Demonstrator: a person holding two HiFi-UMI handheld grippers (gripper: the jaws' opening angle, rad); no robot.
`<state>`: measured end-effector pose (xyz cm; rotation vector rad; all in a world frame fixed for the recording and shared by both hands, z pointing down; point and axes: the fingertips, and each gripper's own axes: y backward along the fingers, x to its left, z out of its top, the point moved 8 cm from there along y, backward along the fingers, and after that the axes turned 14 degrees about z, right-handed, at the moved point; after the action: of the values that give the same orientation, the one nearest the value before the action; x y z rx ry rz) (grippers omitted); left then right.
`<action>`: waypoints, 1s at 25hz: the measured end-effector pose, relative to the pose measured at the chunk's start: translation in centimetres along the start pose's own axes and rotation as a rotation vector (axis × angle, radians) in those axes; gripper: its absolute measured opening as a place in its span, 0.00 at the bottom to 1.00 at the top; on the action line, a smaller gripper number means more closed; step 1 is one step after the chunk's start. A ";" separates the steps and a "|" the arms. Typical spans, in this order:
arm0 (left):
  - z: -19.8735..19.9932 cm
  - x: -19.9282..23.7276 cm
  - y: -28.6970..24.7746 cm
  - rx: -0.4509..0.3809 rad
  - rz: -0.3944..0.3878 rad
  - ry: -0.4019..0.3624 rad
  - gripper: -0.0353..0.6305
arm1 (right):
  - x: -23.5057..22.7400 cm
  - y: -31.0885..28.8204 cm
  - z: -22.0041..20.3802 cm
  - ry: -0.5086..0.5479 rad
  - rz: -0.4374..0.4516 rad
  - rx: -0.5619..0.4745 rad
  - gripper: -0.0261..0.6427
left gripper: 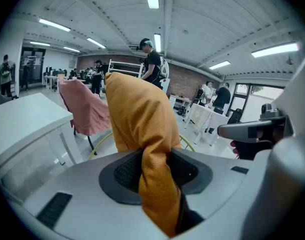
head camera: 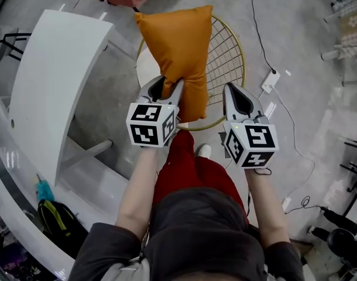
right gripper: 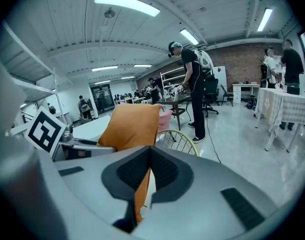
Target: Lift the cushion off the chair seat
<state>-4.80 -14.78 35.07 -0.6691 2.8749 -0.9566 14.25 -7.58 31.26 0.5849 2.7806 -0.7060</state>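
1. Two grippers show, one in each of the person's hands. The left gripper (head camera: pixel 167 90) is clamped on the near edge of the cushion, with orange fabric pinched between its two dark pads. The right gripper (head camera: pixel 234 91) has its jaws together at the tips and holds nothing. It sits just beside the cushion's right edge, apart from it.
2. There is one cushion (head camera: pixel 178 45), orange, held up by that near edge and jutting away from the person over the chair. Whether it is fully clear of the seat cannot be told.
3. There is one chair (head camera: pixel 228 57), round, with a gold rim and a wire back. A strip of its white seat (head camera: pixel 145 63) shows left of the cushion.
4. One white table (head camera: pixel 55 81) stands left of the chair. Beside it on the floor is one dark backpack (head camera: pixel 55 221), whose contents cannot be seen.
5. One white power adapter (head camera: pixel 270 81) lies on the floor to the right, on a cable.
6. Beyond the chair hangs one pink cloth (left gripper: pixel 85 109).
7. One standing person (right gripper: pixel 192 84) is nearest behind. Two more (right gripper: pixel 287 64) stand at the far right.
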 end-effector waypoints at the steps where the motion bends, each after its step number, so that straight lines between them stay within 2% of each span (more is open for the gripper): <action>1: 0.4 -0.3 0.4 -0.011 0.000 -0.004 0.29 | 0.0 0.4 0.3 0.004 -0.001 -0.013 0.07; 9: 2.1 -3.3 4.4 -0.110 -0.021 -0.005 0.30 | 0.3 4.6 1.4 0.021 -0.011 -0.112 0.06; 12: 2.8 -4.2 5.2 -0.136 -0.020 -0.036 0.30 | 0.2 5.4 1.9 0.040 -0.012 -0.134 0.07; 20: 2.3 -6.3 8.3 -0.185 -0.023 -0.053 0.30 | 0.9 8.6 1.6 0.071 0.001 -0.176 0.06; 25: 2.3 -7.0 10.7 -0.227 -0.026 -0.036 0.30 | 1.9 9.7 1.7 0.097 0.018 -0.194 0.06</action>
<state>-2.21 -5.55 26.34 -0.7314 2.9769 -0.6175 16.84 0.05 25.22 0.6187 2.8842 -0.4069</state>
